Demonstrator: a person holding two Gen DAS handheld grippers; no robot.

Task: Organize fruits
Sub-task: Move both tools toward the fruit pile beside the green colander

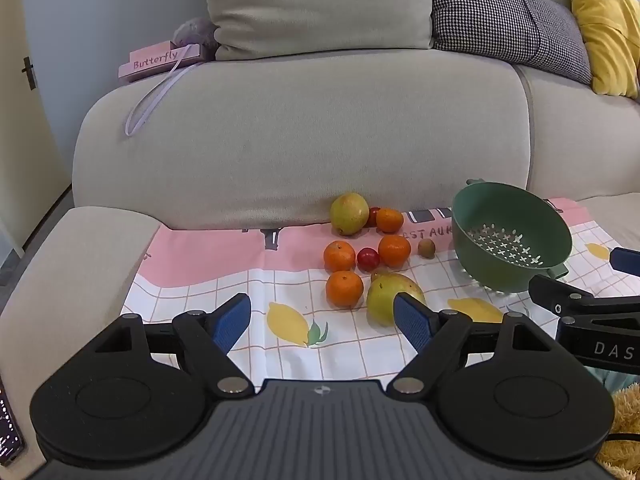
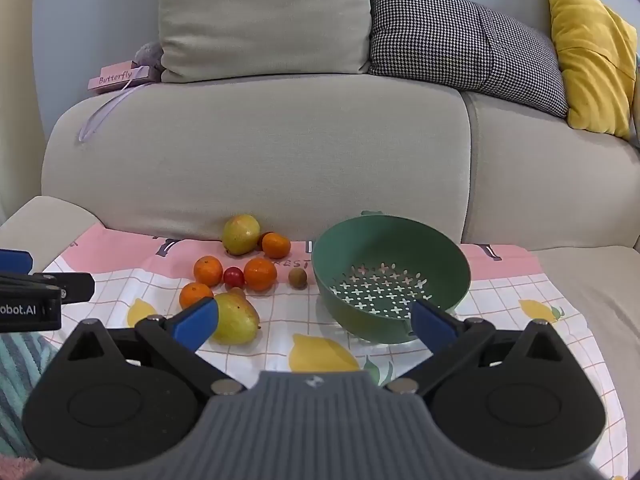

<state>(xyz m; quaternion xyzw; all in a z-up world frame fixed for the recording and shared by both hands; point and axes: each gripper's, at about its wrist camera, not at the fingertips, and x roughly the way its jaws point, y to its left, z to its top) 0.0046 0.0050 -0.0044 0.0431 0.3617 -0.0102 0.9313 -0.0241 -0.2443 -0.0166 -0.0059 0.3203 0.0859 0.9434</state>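
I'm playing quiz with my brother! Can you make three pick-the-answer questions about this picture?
1. Where is the green colander?
A. right of the fruit
B. on the cushions
C. on the floor

2. How many oranges lie on the cloth?
A. two
B. four
C. seven

3. What is in the colander?
A. pears
B. tomatoes
C. nothing

Answers: 1 A, it sits on the cloth to the right of the fruit pile. 2 B, four orange ones show. 3 C, its holed bottom is bare.

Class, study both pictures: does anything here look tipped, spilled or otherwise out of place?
Yes: the green colander sits tilted toward the cameras on the cloth, empty, while the fruit lies loose beside it, including a pear. Nothing looks spilled or damaged.
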